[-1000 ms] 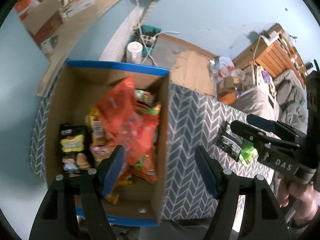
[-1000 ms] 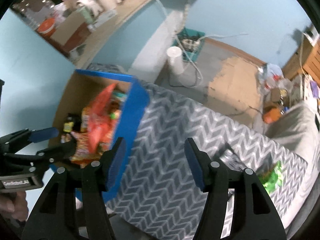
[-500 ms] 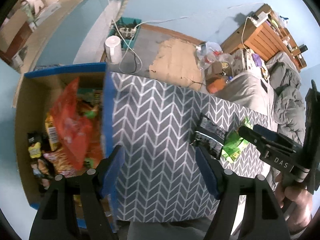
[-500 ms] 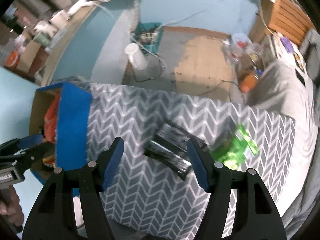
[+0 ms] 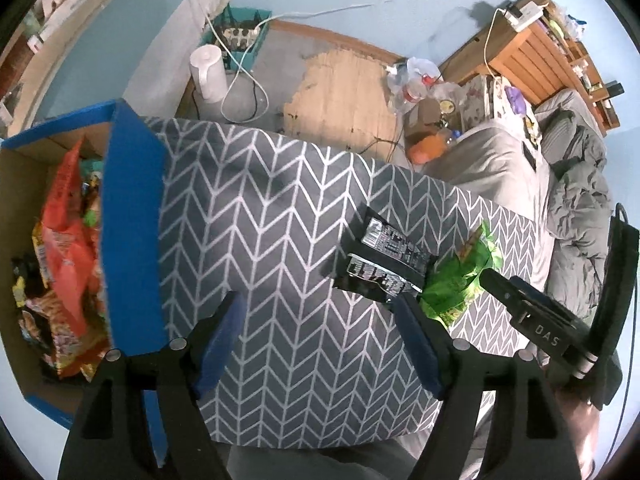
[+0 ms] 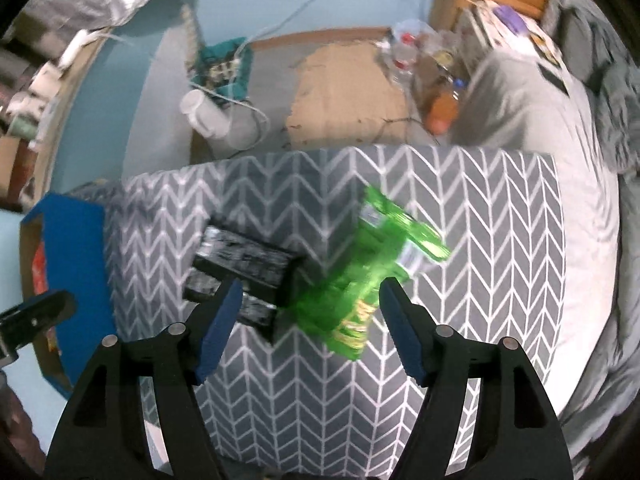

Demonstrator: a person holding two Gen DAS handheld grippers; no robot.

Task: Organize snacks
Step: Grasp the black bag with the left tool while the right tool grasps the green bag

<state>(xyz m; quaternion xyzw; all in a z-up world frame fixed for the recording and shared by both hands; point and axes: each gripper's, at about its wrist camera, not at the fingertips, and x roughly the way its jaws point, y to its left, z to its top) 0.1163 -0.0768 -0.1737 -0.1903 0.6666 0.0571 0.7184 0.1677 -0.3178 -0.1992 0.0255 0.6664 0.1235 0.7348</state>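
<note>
A blue-rimmed cardboard box (image 5: 132, 216) at the left holds several snack bags, one large and red (image 5: 64, 216). A black snack pack (image 5: 384, 260) and a green snack bag (image 5: 460, 276) lie side by side on the grey chevron-patterned surface (image 5: 260, 240). My left gripper (image 5: 320, 316) is open and empty, above the surface between the box and the black pack. My right gripper (image 6: 310, 304) is open and empty, just above the green bag (image 6: 368, 264), with the black pack (image 6: 244, 260) to its left. The box edge also shows in the right wrist view (image 6: 76, 248).
Beyond the chevron surface's far edge the floor holds a white cylinder (image 5: 208, 72), a teal crate with a power strip (image 5: 240, 36) and flat cardboard (image 5: 340, 92). A grey bed (image 5: 520, 168) lies at the right, with a wooden shelf (image 5: 536, 40) behind it.
Both grippers have swung right, away from the box and toward the black pack and green bag. The right gripper now hovers over the green bag. Both stayed open.
</note>
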